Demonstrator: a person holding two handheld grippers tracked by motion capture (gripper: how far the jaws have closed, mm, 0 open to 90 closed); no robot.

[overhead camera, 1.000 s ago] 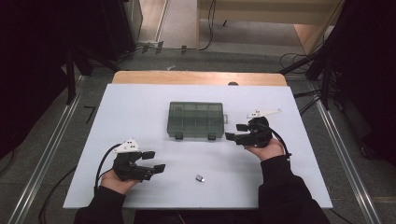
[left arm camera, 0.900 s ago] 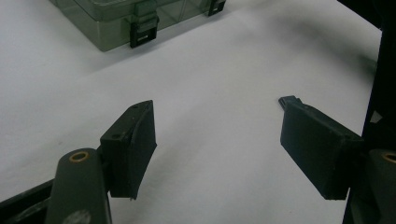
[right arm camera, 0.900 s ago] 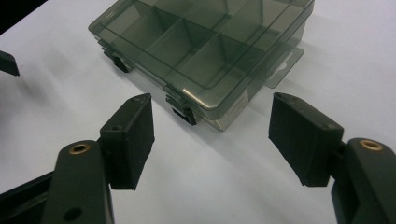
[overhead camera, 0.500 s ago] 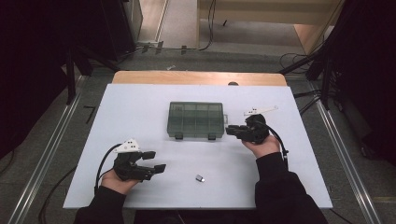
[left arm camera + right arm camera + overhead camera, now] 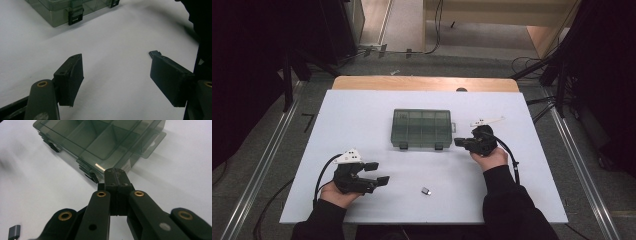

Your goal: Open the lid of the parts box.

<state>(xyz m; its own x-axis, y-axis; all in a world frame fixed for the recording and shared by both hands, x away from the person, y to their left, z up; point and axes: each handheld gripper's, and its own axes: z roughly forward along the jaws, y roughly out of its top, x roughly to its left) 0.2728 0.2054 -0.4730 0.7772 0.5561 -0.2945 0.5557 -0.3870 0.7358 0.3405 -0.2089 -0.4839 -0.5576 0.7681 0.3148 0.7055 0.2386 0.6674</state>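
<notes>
The clear compartment box (image 5: 422,128) sits mid-worktop (image 5: 362,115); judged rigid, light, slick plastic (latches on its near edge), best worked at a latch. The right hand-held gripper (image 5: 460,142), jaws just closed on nothing, hovers by its near right corner; the left hand-held gripper (image 5: 377,173) rests wide open, near-left.

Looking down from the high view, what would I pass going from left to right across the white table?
Left gripper, jaws apart → small grey metal piece near the front edge. Farther back, the closed smoky-clear compartment box spans above it. Then right gripper, jaws shut on nothing, right by the box's front right corner.
</notes>
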